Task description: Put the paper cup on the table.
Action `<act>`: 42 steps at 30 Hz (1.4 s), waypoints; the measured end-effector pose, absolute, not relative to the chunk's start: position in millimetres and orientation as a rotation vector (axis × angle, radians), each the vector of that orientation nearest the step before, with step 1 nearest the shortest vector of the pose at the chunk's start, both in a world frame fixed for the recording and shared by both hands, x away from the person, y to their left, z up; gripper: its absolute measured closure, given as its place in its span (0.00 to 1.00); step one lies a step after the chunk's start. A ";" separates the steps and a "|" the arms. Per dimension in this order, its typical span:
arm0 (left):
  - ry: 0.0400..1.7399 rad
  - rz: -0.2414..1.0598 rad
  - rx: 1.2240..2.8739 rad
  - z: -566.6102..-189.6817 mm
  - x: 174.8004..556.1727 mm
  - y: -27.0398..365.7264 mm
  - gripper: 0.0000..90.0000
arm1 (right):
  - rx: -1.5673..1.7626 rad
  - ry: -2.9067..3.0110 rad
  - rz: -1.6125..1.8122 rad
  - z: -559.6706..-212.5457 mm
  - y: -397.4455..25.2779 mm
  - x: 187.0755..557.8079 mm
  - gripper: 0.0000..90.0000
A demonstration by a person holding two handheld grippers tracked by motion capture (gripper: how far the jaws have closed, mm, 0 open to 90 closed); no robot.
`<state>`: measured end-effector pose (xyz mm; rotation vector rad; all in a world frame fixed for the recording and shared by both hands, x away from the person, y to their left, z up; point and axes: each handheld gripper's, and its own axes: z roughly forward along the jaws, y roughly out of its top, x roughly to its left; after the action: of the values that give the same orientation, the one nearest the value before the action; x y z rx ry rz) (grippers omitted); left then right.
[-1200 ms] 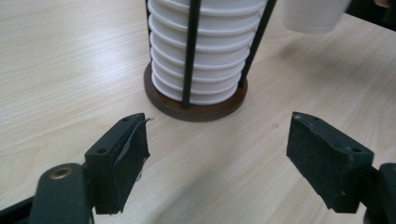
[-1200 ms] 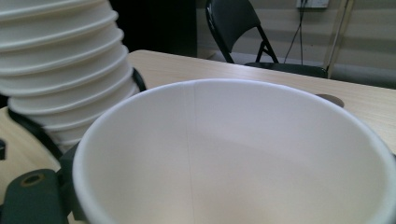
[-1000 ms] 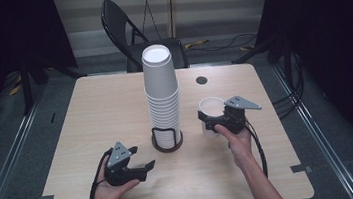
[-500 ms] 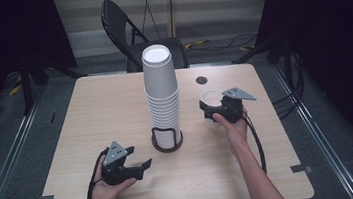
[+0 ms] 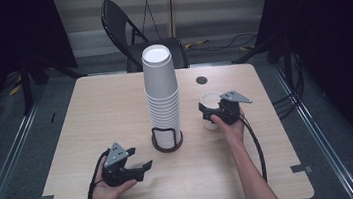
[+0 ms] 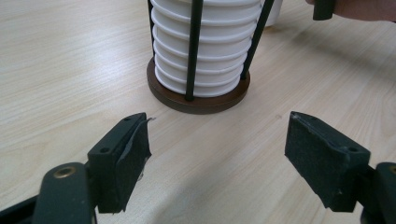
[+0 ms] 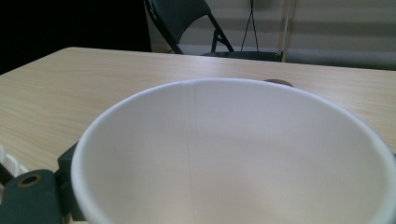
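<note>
A tall stack of white paper cups [image 5: 161, 88] stands upside down in a black wire holder with a brown round base [image 5: 168, 143] at the table's centre. To its right my right gripper [image 5: 210, 115] is shut on a single upright white cup [image 5: 210, 99]; in the right gripper view this cup's open mouth [image 7: 224, 154] sits close up between the jaws. My left gripper [image 5: 141, 170] rests low at the front left, open and empty. In the left gripper view its pads [image 6: 126, 158] are spread wide and point at the holder base [image 6: 198, 100].
The wooden table [image 5: 105, 112] has a dark round grommet [image 5: 201, 80] behind the single cup. A black folding chair [image 5: 126, 29] stands beyond the far edge. Cables trail from both grippers toward the front edge.
My right gripper moved the single cup a little farther away and then back to about where it was. The left gripper shifted only slightly and stays open.
</note>
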<state>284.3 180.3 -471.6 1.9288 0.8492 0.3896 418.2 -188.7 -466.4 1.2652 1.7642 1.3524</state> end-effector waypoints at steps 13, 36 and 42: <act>0.849 0.395 1.934 -471.5 283.7 178.6 0.24 | 1.228 1.822 1.302 -467.5 -187.4 405.4 0.09; 0.867 0.398 1.917 -471.6 284.9 182.1 0.24 | 1.294 1.916 1.192 -485.4 -190.9 399.4 0.15; 0.876 0.398 1.912 -471.3 285.7 182.9 0.24 | 1.312 1.915 1.187 -487.9 -193.0 394.1 0.15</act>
<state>285.7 182.9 -471.3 1.9116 0.8763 0.3979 394.1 -193.0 -487.9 1.3120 1.9148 1.1872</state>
